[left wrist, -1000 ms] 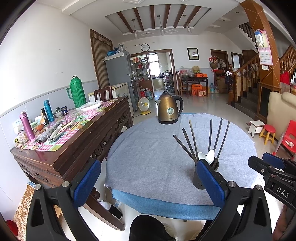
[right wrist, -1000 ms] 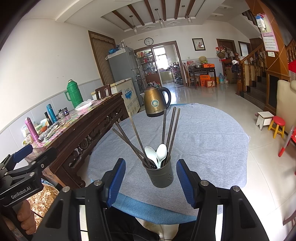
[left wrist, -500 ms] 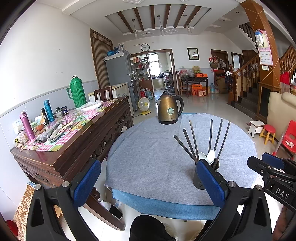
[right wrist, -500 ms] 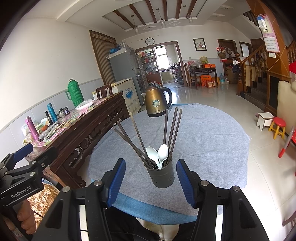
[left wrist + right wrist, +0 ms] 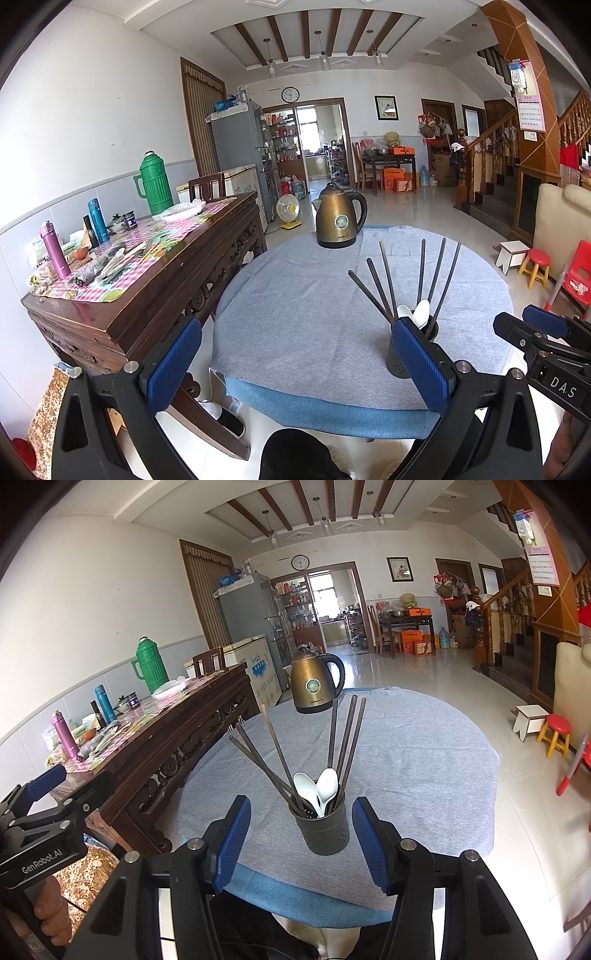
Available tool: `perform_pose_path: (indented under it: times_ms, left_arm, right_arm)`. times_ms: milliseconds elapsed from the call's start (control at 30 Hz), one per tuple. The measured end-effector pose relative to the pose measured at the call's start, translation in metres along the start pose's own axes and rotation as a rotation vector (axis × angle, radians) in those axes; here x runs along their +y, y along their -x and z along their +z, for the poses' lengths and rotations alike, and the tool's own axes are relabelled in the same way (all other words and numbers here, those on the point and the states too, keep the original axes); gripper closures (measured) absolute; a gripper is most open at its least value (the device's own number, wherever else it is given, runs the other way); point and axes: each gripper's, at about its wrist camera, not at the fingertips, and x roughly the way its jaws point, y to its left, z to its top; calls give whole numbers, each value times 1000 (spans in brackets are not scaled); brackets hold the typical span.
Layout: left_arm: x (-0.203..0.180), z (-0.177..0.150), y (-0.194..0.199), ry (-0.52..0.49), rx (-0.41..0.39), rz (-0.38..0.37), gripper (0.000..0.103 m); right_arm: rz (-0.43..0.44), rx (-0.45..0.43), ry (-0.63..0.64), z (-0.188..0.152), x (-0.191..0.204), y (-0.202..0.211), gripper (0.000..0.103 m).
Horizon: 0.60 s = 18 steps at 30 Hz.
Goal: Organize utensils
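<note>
A dark perforated utensil cup [image 5: 327, 832] stands near the front edge of the round table with a grey cloth [image 5: 406, 746]. It holds several dark chopsticks [image 5: 343, 738] and two white spoons [image 5: 321, 790]. My right gripper [image 5: 301, 843] is open and empty, level with the cup, its blue pads either side but apart from it. My left gripper [image 5: 297, 363] is open and empty, left of the cup [image 5: 400, 363]; its right pad hides part of the cup. Each gripper shows at the edge of the other's view.
A brass electric kettle [image 5: 314, 685] stands at the table's far side. A dark wooden sideboard [image 5: 147, 280] with bottles, a green thermos [image 5: 155, 184] and clutter stands left of the table. Small stools [image 5: 535, 266] and a red chair are on the floor at right.
Both grippers have shifted very slightly; the view has risen a little in the right wrist view. Nothing was taken hold of or let go.
</note>
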Motion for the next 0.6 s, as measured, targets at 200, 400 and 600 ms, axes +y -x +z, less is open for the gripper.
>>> perform_pose_path:
  times_ms: [200,400,600]
  left_arm:
    - [0,0,0,-3,2,-2,0]
    - [-2,-1,-1,-7,5,-5,0]
    - [-1,0,-2,-8,9,-10,0]
  right_arm:
    - [-1,-2,-1,0,0,1,42]
    - [-1,0,-3,-1,-3,1,42]
    - [-3,1,-2,-1,-4,0,42]
